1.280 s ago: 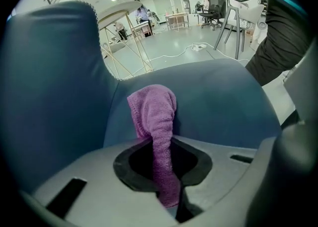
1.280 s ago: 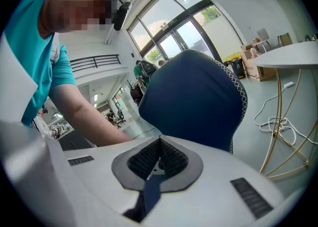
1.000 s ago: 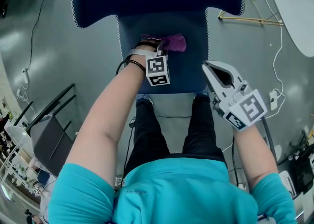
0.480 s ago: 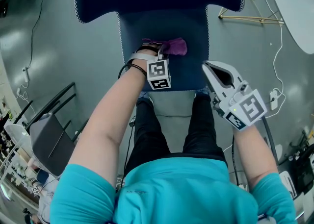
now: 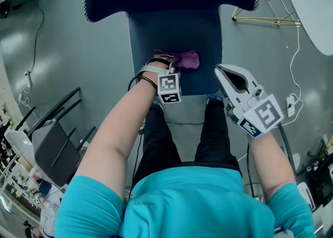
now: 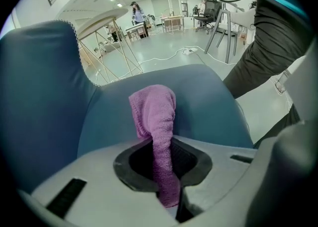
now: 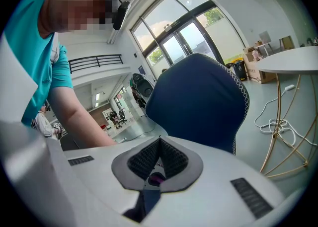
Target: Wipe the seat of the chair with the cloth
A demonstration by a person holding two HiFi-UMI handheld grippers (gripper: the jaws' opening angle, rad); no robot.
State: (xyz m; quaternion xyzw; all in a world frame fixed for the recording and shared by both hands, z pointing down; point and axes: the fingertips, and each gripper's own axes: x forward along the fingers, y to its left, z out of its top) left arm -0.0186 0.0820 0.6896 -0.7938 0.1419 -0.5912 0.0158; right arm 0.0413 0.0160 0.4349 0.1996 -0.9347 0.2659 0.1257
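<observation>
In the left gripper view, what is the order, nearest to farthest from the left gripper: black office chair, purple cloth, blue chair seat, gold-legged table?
1. Purple knitted cloth, gripped between the left gripper's fingers.
2. Blue padded chair seat, just beyond the cloth.
3. White table with gold wire legs, behind, upper left.
4. Black office chair, far back, upper right.

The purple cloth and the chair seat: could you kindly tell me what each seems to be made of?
Purple cloth: a soft knitted or terry-like textile, matte. Its surface shows a fine, fuzzy, looped texture, and it folds limply. Chair seat: smooth blue upholstery with a faint sheen and no visible weave. It may be fabric or faux leather; I cannot tell which.
</observation>
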